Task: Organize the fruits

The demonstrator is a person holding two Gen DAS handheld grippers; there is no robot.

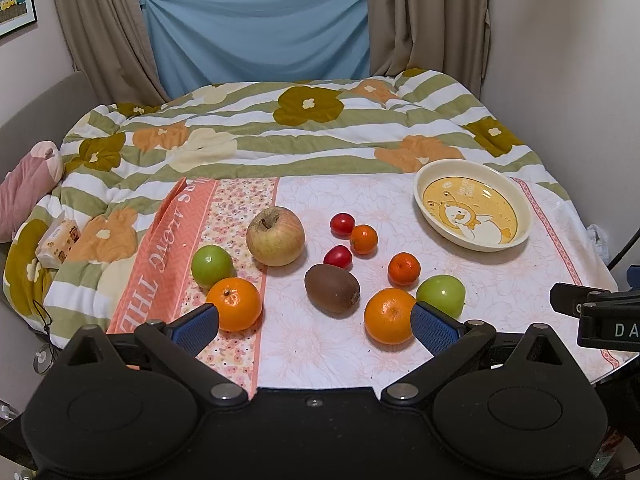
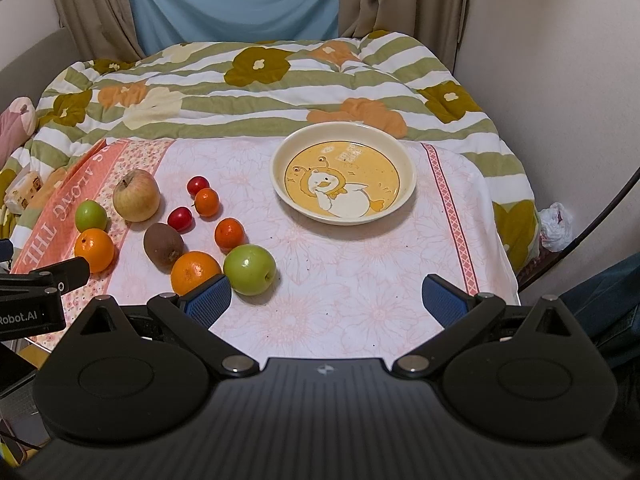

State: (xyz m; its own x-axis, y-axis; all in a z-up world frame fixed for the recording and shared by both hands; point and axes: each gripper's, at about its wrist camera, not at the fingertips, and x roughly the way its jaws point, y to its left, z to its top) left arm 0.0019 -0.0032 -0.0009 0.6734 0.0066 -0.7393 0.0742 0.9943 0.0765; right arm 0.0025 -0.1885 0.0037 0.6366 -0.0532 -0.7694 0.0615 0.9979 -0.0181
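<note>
Several fruits lie on a pink floral cloth: a large apple, a kiwi, two oranges, two green apples, two small tangerines and two cherry tomatoes. A cream duck plate stands empty at the far right. My left gripper is open and empty, just in front of the kiwi. My right gripper is open and empty over bare cloth, right of the near green apple.
The cloth lies on a table against a bed with a green and orange flowered quilt. A tissue pack and a pink cushion lie at the left. A wall stands at the right, with a plastic bag below it.
</note>
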